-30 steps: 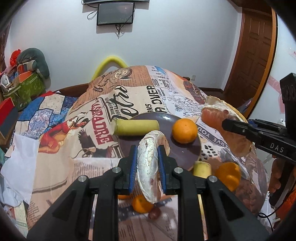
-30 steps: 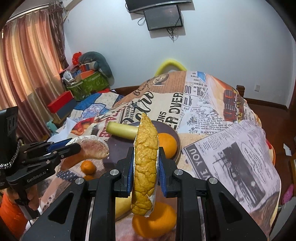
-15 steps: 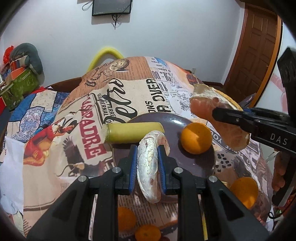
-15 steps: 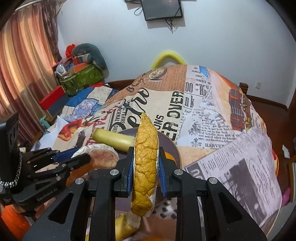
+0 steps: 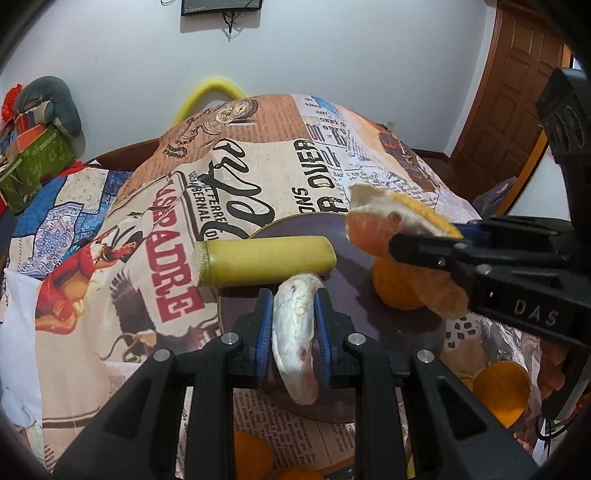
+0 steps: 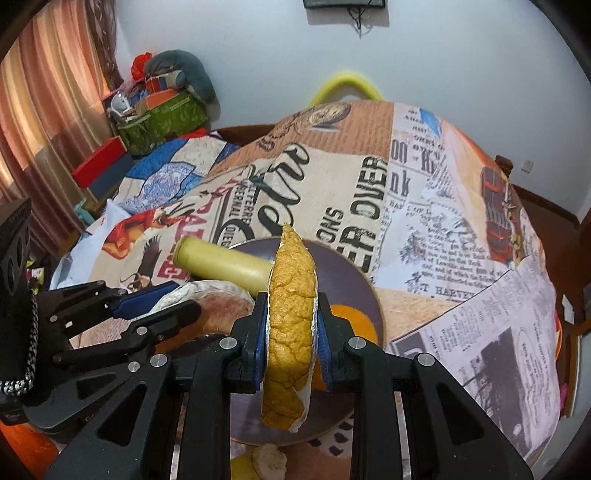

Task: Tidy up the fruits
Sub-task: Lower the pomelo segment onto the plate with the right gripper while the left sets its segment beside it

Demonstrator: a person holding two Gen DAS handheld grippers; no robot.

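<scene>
While clamped, pale wedge point(image 5: 295, 332) white-pithed; yellow wedge point(image 6: 291, 321) bumpy-rinded.

Both the left gripper point(image 5: 294, 325) and right gripper point(image 6: 291, 328) angle downward, jaws clamped.

A newspaper-print cloth point(image 6: 424, 221) drapes the tabletop, lettered in bold black and red with an eagle and a pocket watch printed on it. Behind it a yellow foam loop point(image 6: 345, 86) rises against the white wall point(image 5: 332, 55), where a dark screen point(image 5: 221, 5) hangs with cables dangling beneath. To one side a striped curtain point(image 6: 44, 110) hangs beside a green bag point(image 6: 162, 118) heaped with clutter and a grey cushion point(image 6: 188, 70), a red box point(image 6: 99, 164) lies nearby, and a brown wooden door point(image 5: 517, 92) stands on the other side.
</scene>
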